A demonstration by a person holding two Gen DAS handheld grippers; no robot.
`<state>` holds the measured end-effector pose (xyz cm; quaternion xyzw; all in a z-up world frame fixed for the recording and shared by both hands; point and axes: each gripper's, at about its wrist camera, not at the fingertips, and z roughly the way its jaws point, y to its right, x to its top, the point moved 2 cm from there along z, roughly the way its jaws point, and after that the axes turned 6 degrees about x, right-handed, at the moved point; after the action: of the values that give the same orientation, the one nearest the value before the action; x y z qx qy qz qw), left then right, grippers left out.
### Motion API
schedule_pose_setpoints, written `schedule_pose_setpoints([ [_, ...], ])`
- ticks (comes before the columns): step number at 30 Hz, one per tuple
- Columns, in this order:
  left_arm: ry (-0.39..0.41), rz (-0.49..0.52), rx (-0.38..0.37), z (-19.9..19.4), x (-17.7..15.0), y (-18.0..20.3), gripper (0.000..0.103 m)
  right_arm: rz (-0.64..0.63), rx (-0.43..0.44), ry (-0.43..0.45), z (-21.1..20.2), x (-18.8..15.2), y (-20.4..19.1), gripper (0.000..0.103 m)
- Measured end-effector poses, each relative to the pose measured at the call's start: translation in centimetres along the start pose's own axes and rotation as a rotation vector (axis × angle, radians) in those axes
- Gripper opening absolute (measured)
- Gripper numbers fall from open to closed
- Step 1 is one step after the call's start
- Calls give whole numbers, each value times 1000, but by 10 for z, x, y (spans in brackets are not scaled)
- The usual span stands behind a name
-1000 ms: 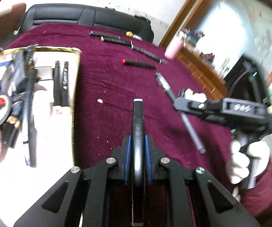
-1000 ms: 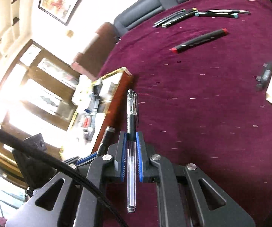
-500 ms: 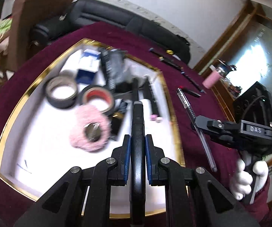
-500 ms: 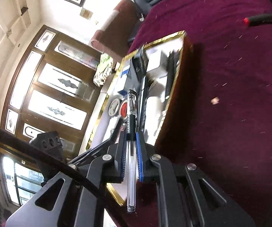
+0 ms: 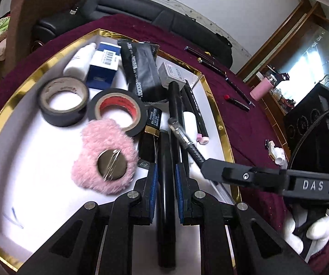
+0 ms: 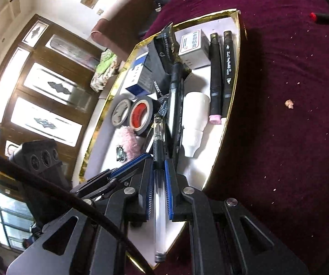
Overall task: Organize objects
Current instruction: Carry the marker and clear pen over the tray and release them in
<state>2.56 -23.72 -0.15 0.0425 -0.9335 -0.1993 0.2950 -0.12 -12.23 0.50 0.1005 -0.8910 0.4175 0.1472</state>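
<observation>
A gold-rimmed white tray [image 5: 38, 68] on the maroon tablecloth holds tape rolls, boxes, markers and a pink fluffy item. My left gripper [image 5: 165, 178] is shut on a black marker [image 5: 165, 160] and holds it over the tray's right part. My right gripper [image 6: 158, 174] is shut on a clear pen with a black grip [image 6: 158, 194], its tip over the tray; the pen [image 5: 185, 139] also shows in the left wrist view, coming in from the right. The tray [image 6: 231, 96] shows in the right wrist view too.
In the tray lie two tape rolls [image 5: 63, 100], a pink fluffy item [image 5: 105, 155], a blue box [image 5: 105, 64], a black packet [image 5: 141, 68], a white bottle [image 6: 195, 119] and two black markers [image 6: 220, 73]. Loose pens [image 5: 237, 98] lie on the cloth beyond. A pink cup [image 5: 261, 89] stands far right.
Both grippers have moved from over the cloth to over the tray, each still holding its pen. The tray now fills both views and the two grippers are close together.
</observation>
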Motion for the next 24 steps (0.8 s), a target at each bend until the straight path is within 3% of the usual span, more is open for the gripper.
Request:
schedule_pose_setpoints([
  [7,21,-11,-21,3,5,2,12,-21,-107,7,8,-1,-10,12],
  [13,111,-60,-55,-26,14,-8,14,-36,-80,0,15,5,-16,19],
  [18,189,-80,-76,-50,19,-16,25,-26,-94,43,11,11,-14,20],
  [21,215,-116,-87,-57,18,-27,25,-37,-62,59,16,16,-20,30],
  [24,218,-160,-91,-57,18,-38,25,-60,-81,67,26,23,-26,31],
])
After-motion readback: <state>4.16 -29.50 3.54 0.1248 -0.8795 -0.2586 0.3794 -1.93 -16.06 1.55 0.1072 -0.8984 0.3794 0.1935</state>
